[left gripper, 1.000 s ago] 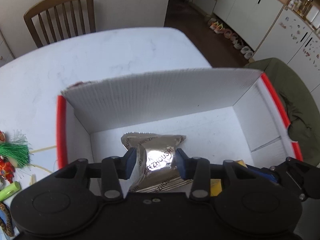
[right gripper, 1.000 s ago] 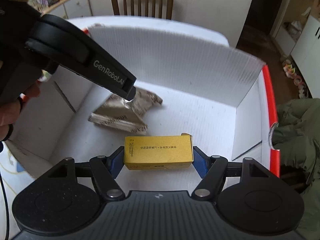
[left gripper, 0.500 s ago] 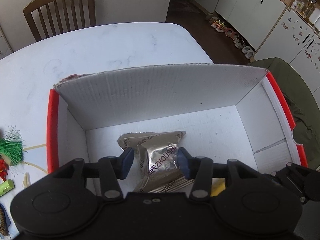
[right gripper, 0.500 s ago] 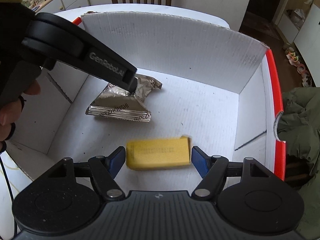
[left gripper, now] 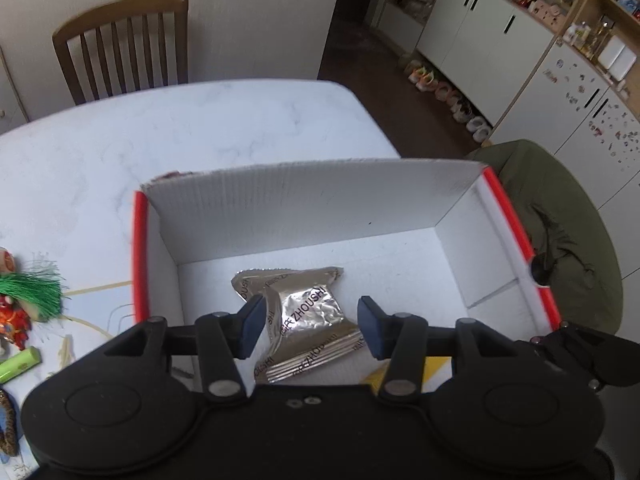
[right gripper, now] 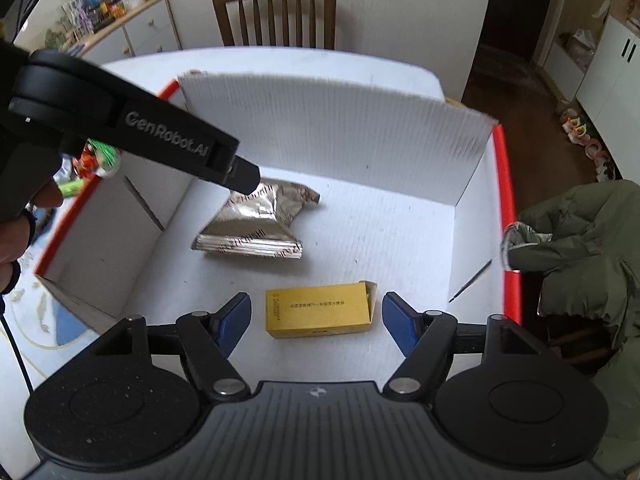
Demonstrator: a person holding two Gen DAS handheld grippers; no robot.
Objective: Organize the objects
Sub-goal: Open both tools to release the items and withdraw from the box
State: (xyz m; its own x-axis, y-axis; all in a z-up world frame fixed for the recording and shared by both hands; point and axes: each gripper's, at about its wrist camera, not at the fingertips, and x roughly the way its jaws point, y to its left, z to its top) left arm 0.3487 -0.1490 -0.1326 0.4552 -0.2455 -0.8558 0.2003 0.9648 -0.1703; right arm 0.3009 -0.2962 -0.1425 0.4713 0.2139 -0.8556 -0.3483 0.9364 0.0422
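Note:
A white cardboard box with red rims [left gripper: 304, 208] [right gripper: 332, 128] stands on the table. On its floor lies a crumpled silver foil packet [left gripper: 304, 320] [right gripper: 252, 220]. My left gripper [left gripper: 310, 328] hangs open just above the packet, fingers apart on either side without touching it. A small yellow carton [right gripper: 320, 310] lies flat on the box floor near the front; only its corner [left gripper: 374, 378] shows in the left wrist view. My right gripper [right gripper: 316, 322] is open above the carton, its blue pads clear of both ends.
Left of the box lie a green tassel toy [left gripper: 32, 290], a green battery [left gripper: 20, 364] and thin sticks. A wooden chair [left gripper: 124, 48] stands at the table's far side. An olive jacket [right gripper: 580, 240] drapes over a seat at the right.
Both grippers opened and lifted back. The foil packet dropped from the left gripper and the yellow carton from the right; both now rest on the box floor.

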